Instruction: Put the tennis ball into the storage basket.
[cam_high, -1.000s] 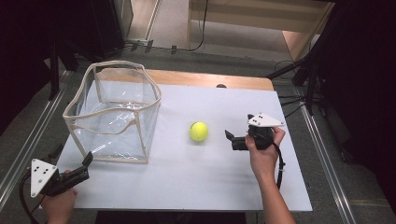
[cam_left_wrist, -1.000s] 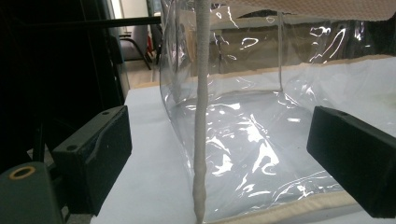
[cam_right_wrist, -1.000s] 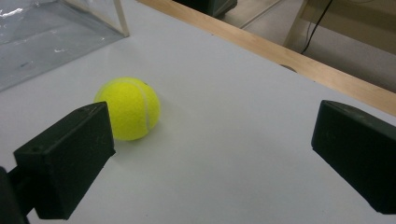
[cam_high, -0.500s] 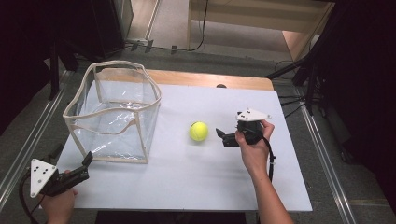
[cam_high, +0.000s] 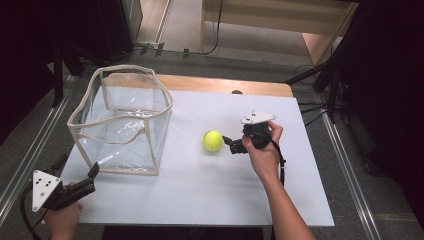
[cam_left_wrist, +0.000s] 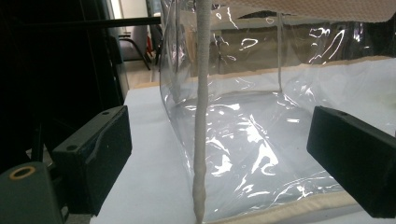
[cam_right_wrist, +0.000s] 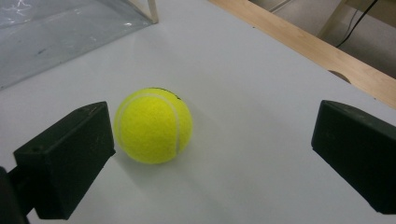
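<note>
A yellow tennis ball lies on the white table, to the right of a clear plastic bin with cream trim. My right gripper is open and level with the ball, its tips just right of it. In the right gripper view the ball sits close beside the left jaw, inside the wide gap of the right gripper. My left gripper is open near the table's front left corner and points at the bin. In the left gripper view the bin's corner seam stands between the jaws of the left gripper, a little beyond them.
A wooden strip runs along the table's far edge, with a small dark hole in it. Metal rails flank the table on both sides. The bin's near corner lies beyond the ball in the right gripper view.
My right gripper has moved left across the table until its tips are beside the ball. The ball, the bin and my left gripper have stayed put.
</note>
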